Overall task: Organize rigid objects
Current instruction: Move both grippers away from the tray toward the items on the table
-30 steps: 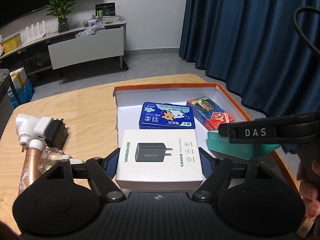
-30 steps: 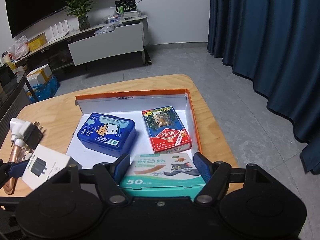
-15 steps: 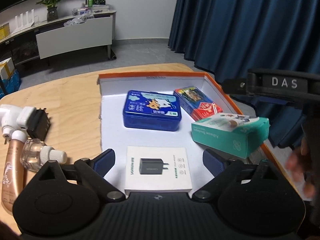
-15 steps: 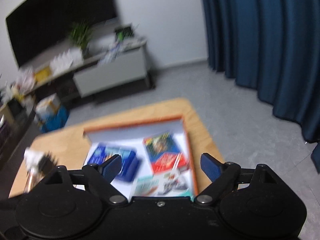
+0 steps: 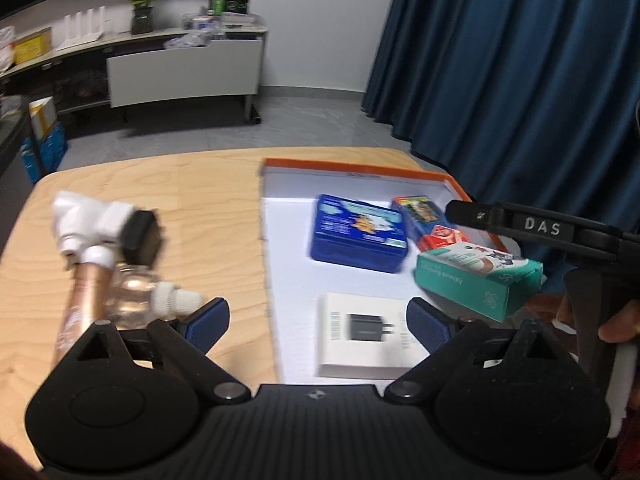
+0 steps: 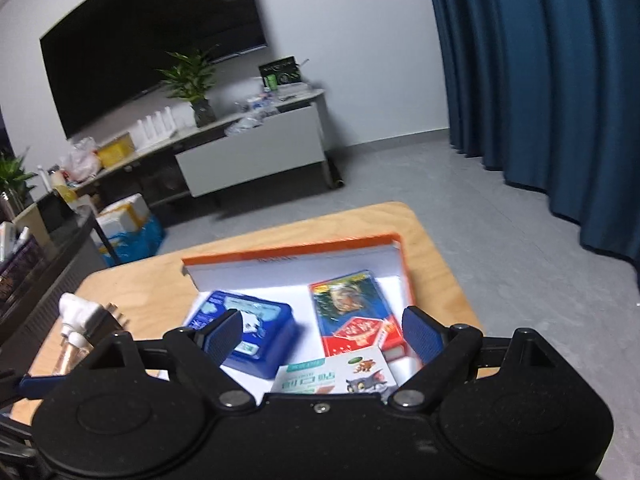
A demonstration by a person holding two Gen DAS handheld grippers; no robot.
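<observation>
The orange-rimmed white tray [image 5: 352,165] holds a blue tin [image 5: 358,232], a red card box [image 5: 428,220], a teal plaster box [image 5: 476,276] and a white charger box [image 5: 368,336]. My left gripper [image 5: 318,322] is open just behind the charger box, and its pads do not touch it. In the right wrist view my right gripper [image 6: 323,334] is open above the teal plaster box [image 6: 336,376], with the blue tin [image 6: 260,316] and red card box [image 6: 352,308] beyond. The teal box sits by the tray's right wall.
Left of the tray on the wooden table [image 5: 192,184] lie a white plug adapter [image 5: 88,216], a black charger [image 5: 142,232], a rose-gold bottle [image 5: 80,304] and a clear bottle [image 5: 140,296]. The right tool's black bar marked DAS [image 5: 540,227] and a hand [image 5: 616,320] reach over the tray's right side.
Both grippers opened. The left let go of the white charger box, the right let go of the teal box, and both boxes now lie in the tray. Both tools drew back; the right tilted upward.
</observation>
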